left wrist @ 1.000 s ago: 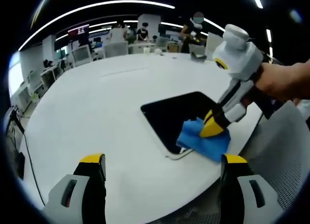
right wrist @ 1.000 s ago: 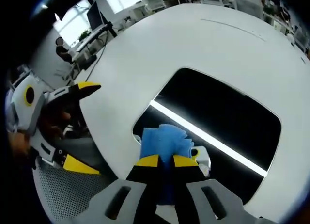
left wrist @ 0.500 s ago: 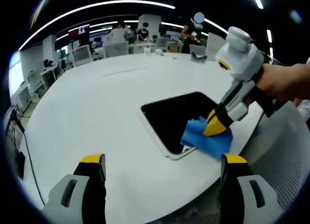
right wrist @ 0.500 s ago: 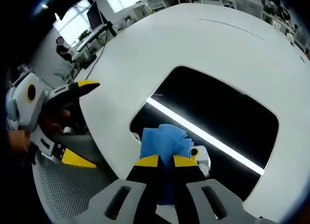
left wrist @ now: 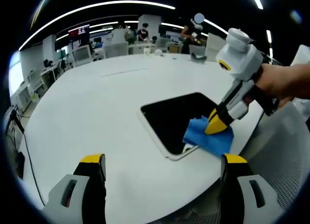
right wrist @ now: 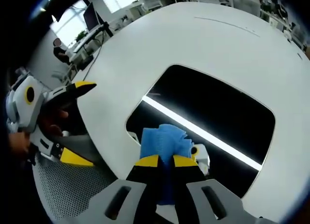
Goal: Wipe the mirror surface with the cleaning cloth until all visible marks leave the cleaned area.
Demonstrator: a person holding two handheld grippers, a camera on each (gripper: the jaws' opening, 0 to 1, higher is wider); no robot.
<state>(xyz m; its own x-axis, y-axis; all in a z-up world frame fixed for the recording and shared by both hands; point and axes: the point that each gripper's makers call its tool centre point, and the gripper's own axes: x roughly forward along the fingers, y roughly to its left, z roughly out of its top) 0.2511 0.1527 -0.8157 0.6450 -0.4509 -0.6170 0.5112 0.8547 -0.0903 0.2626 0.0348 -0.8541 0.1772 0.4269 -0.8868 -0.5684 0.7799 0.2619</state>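
A dark rectangular mirror [left wrist: 170,116] [right wrist: 218,112] with a white rim lies flat on the round white table [left wrist: 97,112], near its edge. My right gripper [right wrist: 166,161] [left wrist: 217,124] is shut on a blue cleaning cloth [right wrist: 164,139] [left wrist: 209,135] and presses it onto the mirror's near corner. A bright ceiling light strip reflects across the mirror in the right gripper view. My left gripper [left wrist: 162,161] stands open over the table edge, short of the mirror, with nothing between its fingers. It also appears at the left of the right gripper view [right wrist: 72,122].
A grey mesh chair [left wrist: 286,151] [right wrist: 72,190] sits by the table edge under my grippers. A hand [left wrist: 286,81] holds the right gripper. Desks, monitors and people fill the office behind the table [left wrist: 126,37].
The right gripper has slid the blue cloth slightly right along the mirror's near corner. The left gripper has stayed still.
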